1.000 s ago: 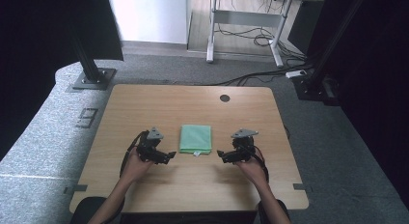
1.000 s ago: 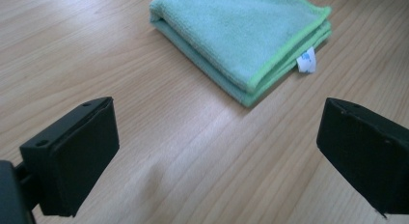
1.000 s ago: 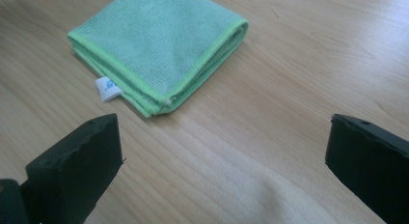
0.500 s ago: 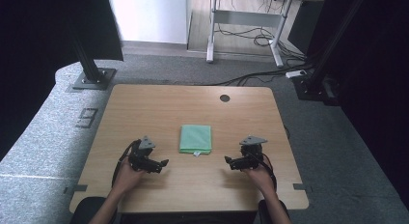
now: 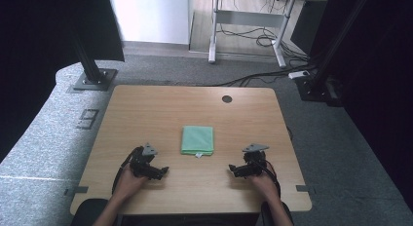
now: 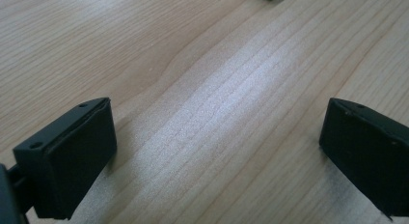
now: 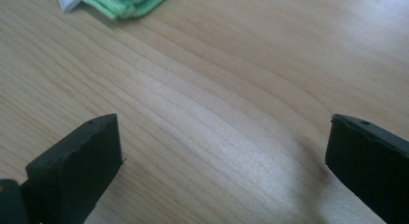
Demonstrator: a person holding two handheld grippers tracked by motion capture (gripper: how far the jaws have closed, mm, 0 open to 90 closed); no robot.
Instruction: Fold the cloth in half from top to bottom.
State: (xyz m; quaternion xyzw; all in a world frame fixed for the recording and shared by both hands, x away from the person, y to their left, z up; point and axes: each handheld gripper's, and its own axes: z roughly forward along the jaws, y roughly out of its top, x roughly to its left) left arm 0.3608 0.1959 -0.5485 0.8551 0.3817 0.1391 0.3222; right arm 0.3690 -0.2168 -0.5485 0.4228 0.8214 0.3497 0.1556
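Folded green cloth [image 5: 197,140] lies flat mid-bench [image 5: 146,109], small white tag [image 5: 198,155] at its near edge. Left gripper [image 5: 163,170] and right gripper [image 5: 233,168] sit low near the bench's front edge, either side of the cloth and apart from it, fingers on both spread wide, holding nothing. Looks like a rest pose around the folding work; any next move needs a reach forward and inward to a cloth edge.

Both forearms come in from below; the left gripper [image 5: 160,171] and right gripper [image 5: 235,169] are held low, tips turned inward, fingers [image 6: 72,156] spread wide
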